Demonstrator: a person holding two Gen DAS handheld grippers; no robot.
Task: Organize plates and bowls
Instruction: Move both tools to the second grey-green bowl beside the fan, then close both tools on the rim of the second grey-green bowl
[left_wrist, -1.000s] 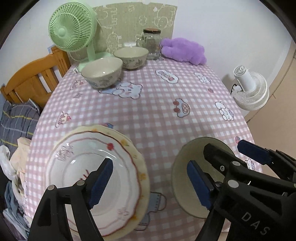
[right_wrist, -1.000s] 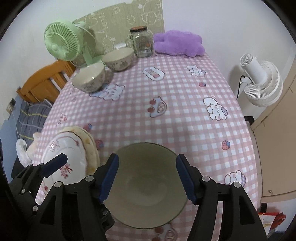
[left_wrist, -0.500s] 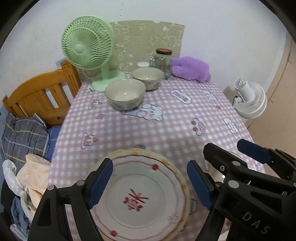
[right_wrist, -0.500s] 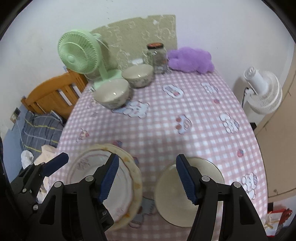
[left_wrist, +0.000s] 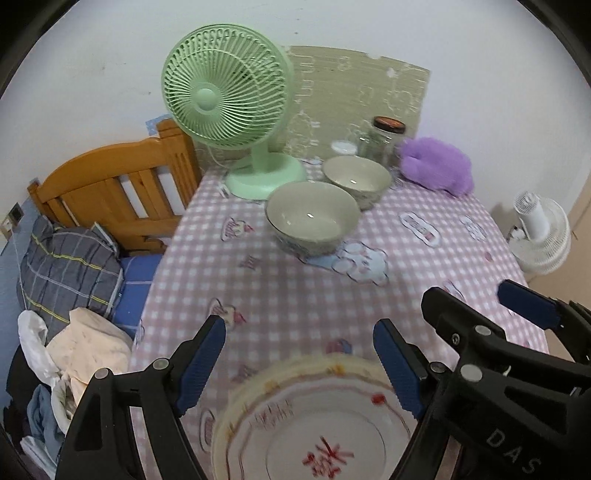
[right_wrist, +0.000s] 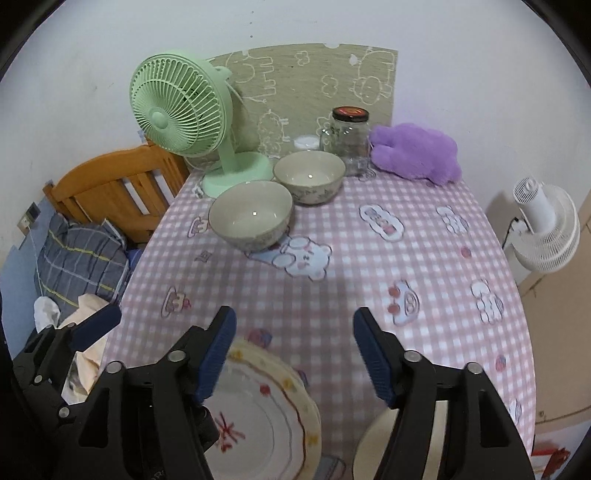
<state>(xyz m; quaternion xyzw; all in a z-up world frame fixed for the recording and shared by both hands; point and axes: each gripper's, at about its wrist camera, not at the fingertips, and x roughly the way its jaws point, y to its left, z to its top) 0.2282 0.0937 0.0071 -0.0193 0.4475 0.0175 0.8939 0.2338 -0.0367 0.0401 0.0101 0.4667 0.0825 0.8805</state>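
The only lettering you could read was "DAS", white on the black body of the right gripper where it showed at the lower right of the left wrist view. The plate carried a red character in its centre, too blurred to read. The jar had a dark lid with an orange mark you could not make out.

Your left gripper was spread wide with nothing between its pads, above the plate's far rim. Your right gripper's jaws were opening, with only bare tablecloth between them; a bowl sat below its right finger at the near edge.

The plate lay at the table's near left corner. Two more bowls stood touching by the green fan at the far left. The cloth between was open; its right edge dropped toward a white fan.
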